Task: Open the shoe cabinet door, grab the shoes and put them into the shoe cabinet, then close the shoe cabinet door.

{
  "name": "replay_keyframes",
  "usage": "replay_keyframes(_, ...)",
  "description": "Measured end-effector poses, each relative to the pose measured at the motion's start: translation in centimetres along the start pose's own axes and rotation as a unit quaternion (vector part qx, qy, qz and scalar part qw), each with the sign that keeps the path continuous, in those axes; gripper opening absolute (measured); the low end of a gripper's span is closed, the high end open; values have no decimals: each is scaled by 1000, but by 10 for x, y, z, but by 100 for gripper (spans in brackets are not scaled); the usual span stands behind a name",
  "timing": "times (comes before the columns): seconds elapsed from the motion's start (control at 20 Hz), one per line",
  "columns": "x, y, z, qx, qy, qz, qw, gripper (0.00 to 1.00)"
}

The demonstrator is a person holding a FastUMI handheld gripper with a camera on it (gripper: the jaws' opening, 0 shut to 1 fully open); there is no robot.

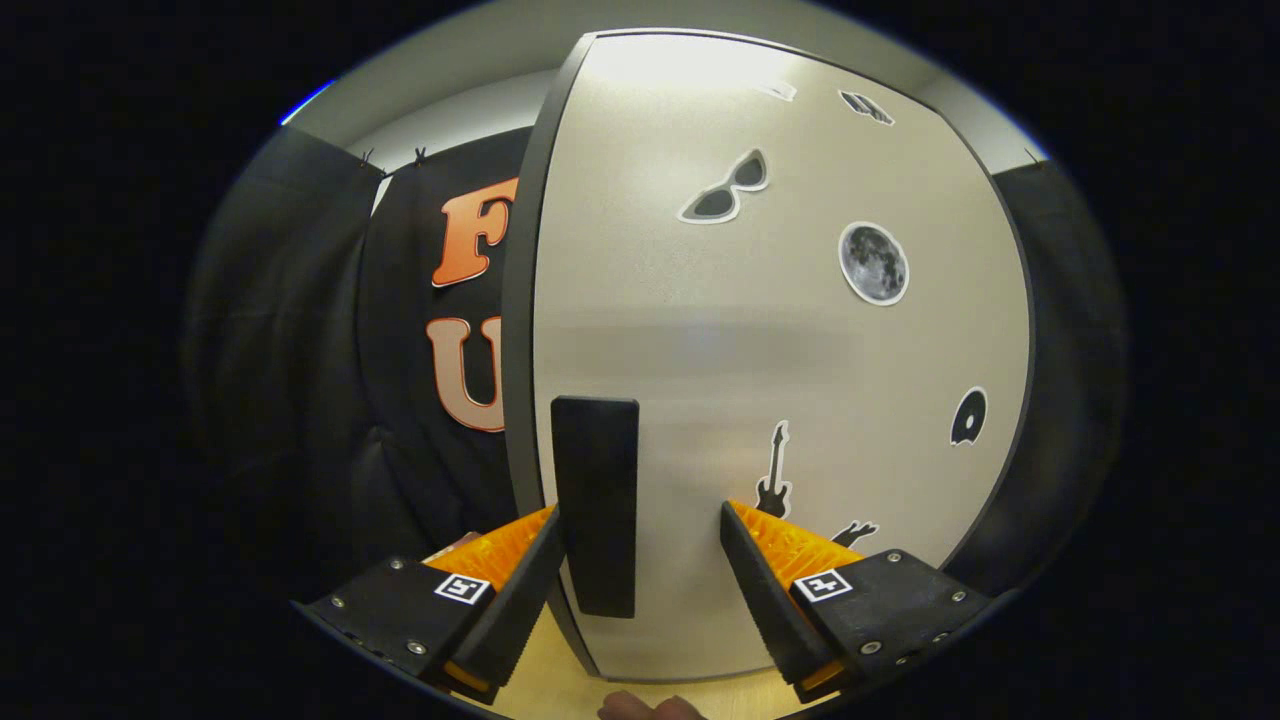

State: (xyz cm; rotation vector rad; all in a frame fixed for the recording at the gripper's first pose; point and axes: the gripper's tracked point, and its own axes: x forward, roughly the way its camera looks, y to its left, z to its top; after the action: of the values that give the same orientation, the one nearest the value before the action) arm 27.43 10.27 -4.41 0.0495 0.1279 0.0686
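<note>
The shoe cabinet door (780,340) stands close in front of me, a pale panel with a dark rim and several stickers on it. Its black upright handle (595,505) sits near the door's left edge. My gripper (638,520) is open, and the handle lies between the fingers. It is right beside the left finger (520,590), with a wide gap to the right finger (765,580). Neither finger presses on it. No shoes are in sight.
Black booth cloth (330,400) hangs to the left of and behind the cabinet. A light wooden surface (555,680) lies under the fingers. A small brownish rounded thing (650,708) shows below the door; I cannot tell what it is.
</note>
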Motion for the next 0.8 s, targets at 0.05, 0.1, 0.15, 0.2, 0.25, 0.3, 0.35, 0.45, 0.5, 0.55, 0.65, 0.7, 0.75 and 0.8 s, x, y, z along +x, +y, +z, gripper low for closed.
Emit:
replay_keyframes(0.05,-3,4,3,14,-1,10,1000,95)
replay_keyframes(0.1,-9,9,8,19,-5,24,1000,95)
replay_keyframes(0.15,-18,12,11,14,-10,28,999,95)
replay_keyframes(0.2,-27,13,14,3,-14,25,1000,95)
replay_keyframes(0.25,-35,13,16,-7,-18,22,1000,95)
replay_keyframes(0.3,-44,14,17,-10,-20,21,1000,95)
replay_keyframes(0.35,-54,15,18,-8,-21,23,999,95)
replay_keyframes(0.45,-74,9,19,-3,-19,19,1000,95)
replay_keyframes(0.5,-85,6,19,-1,-17,16,1000,95)
replay_keyframes(0.55,-97,3,18,1,-16,14,1000,95)
replay_keyframes(0.65,-123,-8,18,1,-17,3,1000,95)
replay_keyframes(0.7,-137,-13,17,-2,-16,-4,1000,95)
replay_keyframes(0.75,-151,-19,15,-6,-15,-11,1000,95)
replay_keyframes(0.8,-166,-25,12,-13,-12,-18,1000,95)
